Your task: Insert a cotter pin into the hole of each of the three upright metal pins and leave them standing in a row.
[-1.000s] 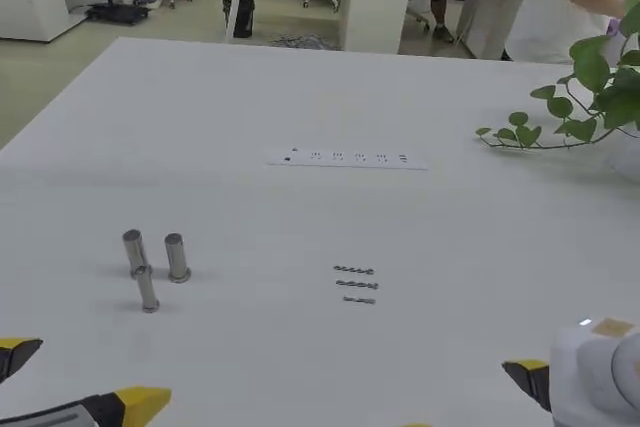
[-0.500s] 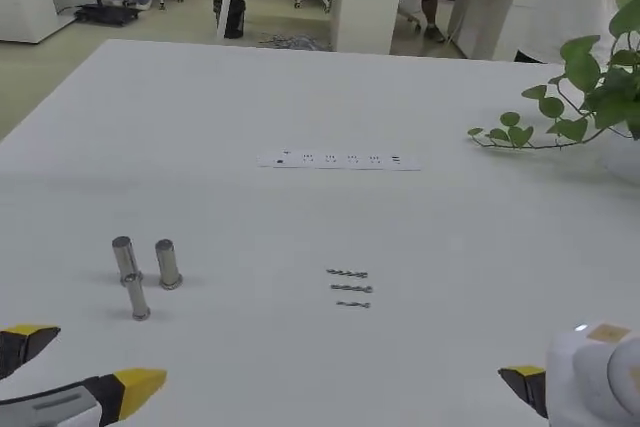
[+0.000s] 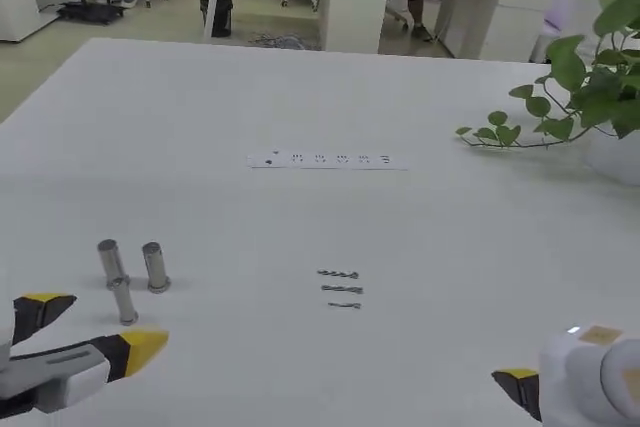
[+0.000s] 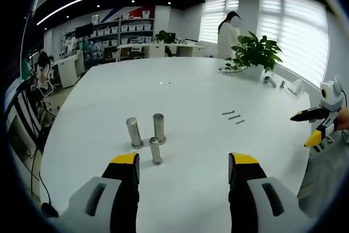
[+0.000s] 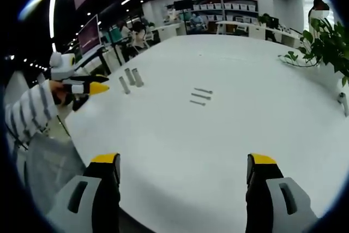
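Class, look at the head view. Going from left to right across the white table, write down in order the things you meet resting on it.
metal pins → cotter pins → potted plant

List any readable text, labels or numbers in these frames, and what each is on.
No legible text.
On the power strip: small dark marks by the sockets, too small to read.
On the metal pins and cotter pins: no markings visible.
On the shelf bins at the far wall: too blurred to read any label.
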Demonstrator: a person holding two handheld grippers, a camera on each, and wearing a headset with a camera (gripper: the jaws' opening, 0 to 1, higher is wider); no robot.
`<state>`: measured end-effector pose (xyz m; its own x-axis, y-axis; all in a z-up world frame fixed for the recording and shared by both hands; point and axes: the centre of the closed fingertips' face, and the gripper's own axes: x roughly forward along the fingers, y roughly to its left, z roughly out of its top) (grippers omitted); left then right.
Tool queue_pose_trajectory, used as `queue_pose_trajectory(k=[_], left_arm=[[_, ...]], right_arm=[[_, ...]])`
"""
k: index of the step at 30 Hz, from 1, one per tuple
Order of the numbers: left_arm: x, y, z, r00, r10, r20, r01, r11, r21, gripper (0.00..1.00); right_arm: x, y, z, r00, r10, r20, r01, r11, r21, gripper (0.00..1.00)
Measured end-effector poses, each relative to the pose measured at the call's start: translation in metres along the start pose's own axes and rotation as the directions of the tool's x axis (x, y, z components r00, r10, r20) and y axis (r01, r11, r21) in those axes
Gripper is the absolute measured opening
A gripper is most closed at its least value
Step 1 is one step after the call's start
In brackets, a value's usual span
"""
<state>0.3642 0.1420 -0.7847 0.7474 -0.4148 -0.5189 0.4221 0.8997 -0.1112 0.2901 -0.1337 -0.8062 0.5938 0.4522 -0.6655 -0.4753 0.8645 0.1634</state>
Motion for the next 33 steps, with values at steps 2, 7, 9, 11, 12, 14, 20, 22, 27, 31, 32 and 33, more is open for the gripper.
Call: queue_pose_trajectory(k=[2,7,9,11,12,14,20,22,27,31,32,33], left_arm=[[0.004,0.002,0.001,1.0000,-0.003,0.001,0.003,1.000,-0.002,0.65],[0.014,0.007,-0.001,0.9999,-0.007,-0.013,0.007,1.000,0.000,0.65],[0.018,0.007,-0.003,0.9997,-0.011,-0.021,0.011,1.000,-0.010,0.64],[0.021,0.008,-0.003,0.9998,-0.011,-0.016,0.011,1.000,-0.018,0.60],[0.023,0.009,-0.003,0.9999,-0.007,-0.016,0.007,1.000,-0.019,0.58],[0.027,0.010,-0.002,0.9999,-0.005,-0.010,0.004,1.000,-0.016,0.54],[0.040,0.008,-0.004,0.9994,-0.026,-0.022,0.026,1.000,-0.003,0.57],[0.044,0.008,-0.005,0.9990,-0.034,-0.029,0.034,0.999,0.004,0.57],[0.053,0.018,-0.006,0.9993,-0.005,-0.036,0.004,1.000,-0.013,0.59],[0.059,0.021,-0.008,0.9992,0.001,-0.039,-0.002,1.000,-0.026,0.54],[0.060,0.022,-0.009,0.9991,0.001,-0.043,-0.003,1.000,-0.026,0.54],[0.061,0.023,-0.010,0.9988,0.002,-0.048,-0.003,1.000,-0.026,0.53]], right_arm=[[0.000,0.001,-0.001,1.0000,0.000,-0.002,0.000,1.000,0.001,0.98],[0.001,0.003,-0.002,1.0000,0.001,-0.008,-0.001,1.000,0.002,0.98],[0.001,0.003,-0.002,0.9999,0.002,-0.012,-0.002,1.000,0.002,0.98],[0.002,0.003,-0.003,0.9998,0.003,-0.018,-0.003,1.000,0.000,0.98],[0.002,0.003,-0.003,0.9998,0.003,-0.020,-0.003,1.000,-0.001,0.98],[0.002,0.003,-0.003,0.9998,0.002,-0.021,-0.002,1.000,-0.001,0.98],[0.003,0.003,-0.004,0.9995,0.008,-0.031,-0.008,1.000,0.004,0.98],[0.004,0.004,-0.005,0.9993,0.009,-0.036,-0.009,1.000,0.006,0.98],[0.006,0.005,-0.005,0.9990,0.013,-0.042,-0.013,1.000,0.007,0.98],[0.008,0.006,-0.006,0.9988,0.016,-0.047,-0.015,1.000,0.012,0.98],[0.008,0.006,-0.007,0.9987,0.017,-0.048,-0.016,1.000,0.013,0.98],[0.009,0.007,-0.007,0.9985,0.017,-0.052,-0.016,1.000,0.014,0.98]])
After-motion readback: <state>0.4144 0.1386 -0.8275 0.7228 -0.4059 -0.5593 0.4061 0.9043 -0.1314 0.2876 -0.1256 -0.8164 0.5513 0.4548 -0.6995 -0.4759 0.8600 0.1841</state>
